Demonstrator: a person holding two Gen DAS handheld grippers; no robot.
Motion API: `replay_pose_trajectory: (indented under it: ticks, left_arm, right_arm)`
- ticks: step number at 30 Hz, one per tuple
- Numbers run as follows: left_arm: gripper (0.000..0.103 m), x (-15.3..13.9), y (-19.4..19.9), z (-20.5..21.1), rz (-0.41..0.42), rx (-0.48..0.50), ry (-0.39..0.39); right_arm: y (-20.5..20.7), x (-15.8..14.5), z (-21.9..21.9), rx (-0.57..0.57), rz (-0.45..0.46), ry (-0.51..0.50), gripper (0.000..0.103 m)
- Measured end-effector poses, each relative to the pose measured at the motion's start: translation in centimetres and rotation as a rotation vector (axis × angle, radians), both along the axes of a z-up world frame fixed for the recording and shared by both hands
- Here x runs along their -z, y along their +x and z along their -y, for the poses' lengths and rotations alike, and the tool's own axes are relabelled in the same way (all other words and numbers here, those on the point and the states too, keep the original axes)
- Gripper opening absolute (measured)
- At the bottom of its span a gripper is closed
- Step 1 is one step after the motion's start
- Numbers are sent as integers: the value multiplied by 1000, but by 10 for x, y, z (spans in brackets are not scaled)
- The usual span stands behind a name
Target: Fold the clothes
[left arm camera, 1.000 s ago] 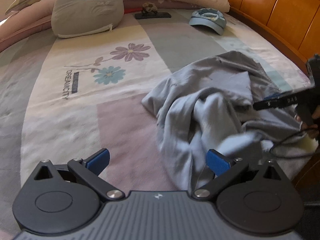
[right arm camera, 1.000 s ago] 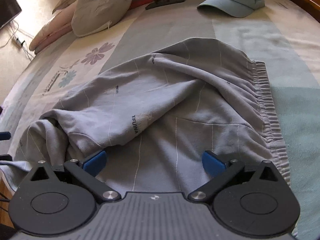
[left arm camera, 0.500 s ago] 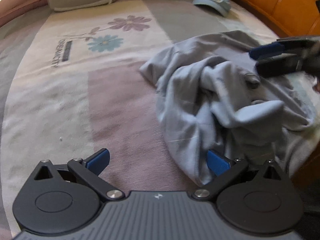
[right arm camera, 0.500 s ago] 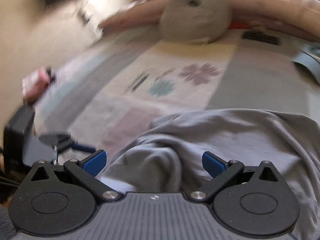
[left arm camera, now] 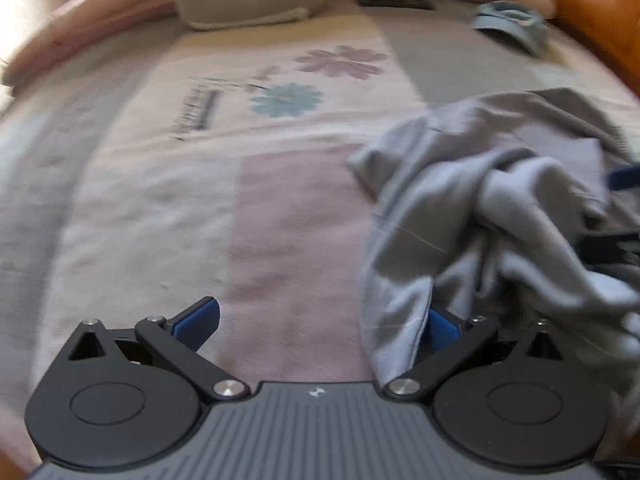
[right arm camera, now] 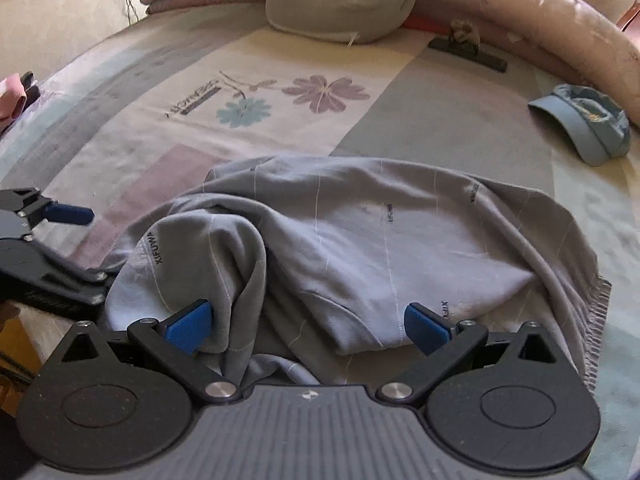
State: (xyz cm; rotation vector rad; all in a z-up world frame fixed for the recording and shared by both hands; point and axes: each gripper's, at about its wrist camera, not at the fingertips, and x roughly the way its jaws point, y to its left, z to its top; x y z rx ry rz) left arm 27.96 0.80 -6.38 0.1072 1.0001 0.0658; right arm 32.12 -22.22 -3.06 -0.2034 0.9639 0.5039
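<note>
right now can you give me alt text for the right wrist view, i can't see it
A crumpled grey garment lies on a patterned bedspread, right in front of the open right gripper, whose blue pads reach its near folds. The left gripper comes in at the left edge; a blue cap and grey pillow lie further back.

The grey garment is soft, matt knit cloth with a ribbed waistband, lying on a matt woven bedspread. The right gripper has matt black plastic arms, blue pads and shiny metal pivots; the headboard is glossy wood.
</note>
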Motion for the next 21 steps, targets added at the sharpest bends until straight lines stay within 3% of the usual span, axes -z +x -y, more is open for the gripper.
replay_pose_trajectory:
  ticks: [4,8,10,14,16,21]
  left_arm:
    - [103,-9,3,-7,18,-89,136]
    - [102,-19,4,-19,-6,-72,13]
    - [102,-17,3,-11,-16,-29,1]
    - [102,-4,8,-2,-47,-49,86]
    - [103,-3,9,-4,-32,-80,147]
    - [103,-21,29,-15,65,-85,205]
  right_arm:
    - [0,0,6,24,3,20,103]
    - [2,1,11,51,6,42,103]
    - [3,-2,12,54,15,57,103]
    - [4,-6,10,53,30,76,103]
    - [4,-7,8,54,37,69,103]
    - [2,-13,10,76,59,61,103]
